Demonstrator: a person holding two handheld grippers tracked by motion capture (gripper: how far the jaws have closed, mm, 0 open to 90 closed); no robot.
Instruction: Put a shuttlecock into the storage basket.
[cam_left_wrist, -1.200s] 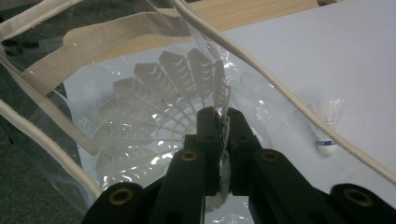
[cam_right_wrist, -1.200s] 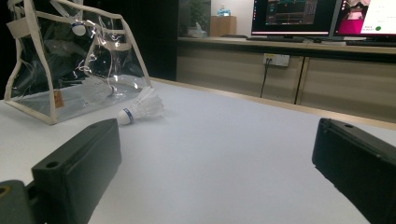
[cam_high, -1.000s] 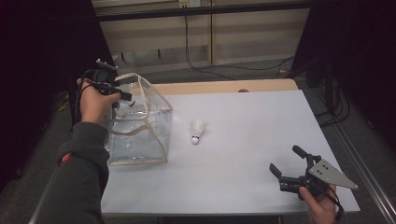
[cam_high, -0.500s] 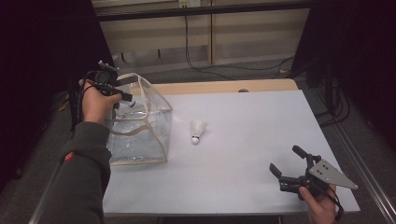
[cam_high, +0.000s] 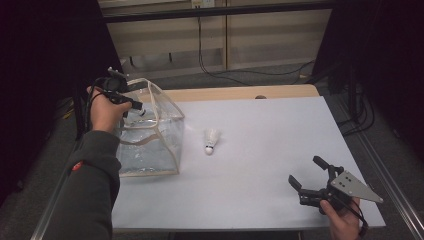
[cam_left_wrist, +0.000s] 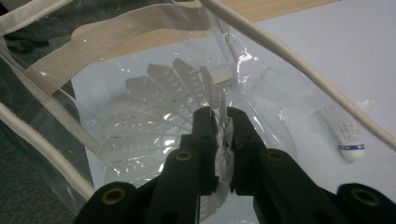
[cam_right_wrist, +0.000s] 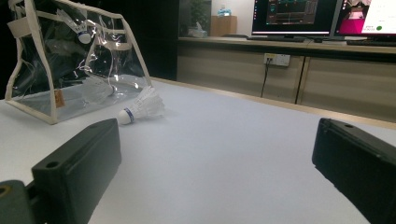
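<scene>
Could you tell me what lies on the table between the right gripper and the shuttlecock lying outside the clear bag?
Nothing: in the right gripper view and the high view, bare white table separates the right gripper from the shuttlecock.

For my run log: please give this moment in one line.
left gripper: shut on shuttlecock over clear bag | right gripper: open | second shuttlecock: on table

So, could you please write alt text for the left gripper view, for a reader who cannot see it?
The left gripper pinches a white shuttlecock by its feathers over the open top of a clear plastic bag trimmed in cream webbing. Through the bag's wall, a second shuttlecock lies on the white table.
</scene>
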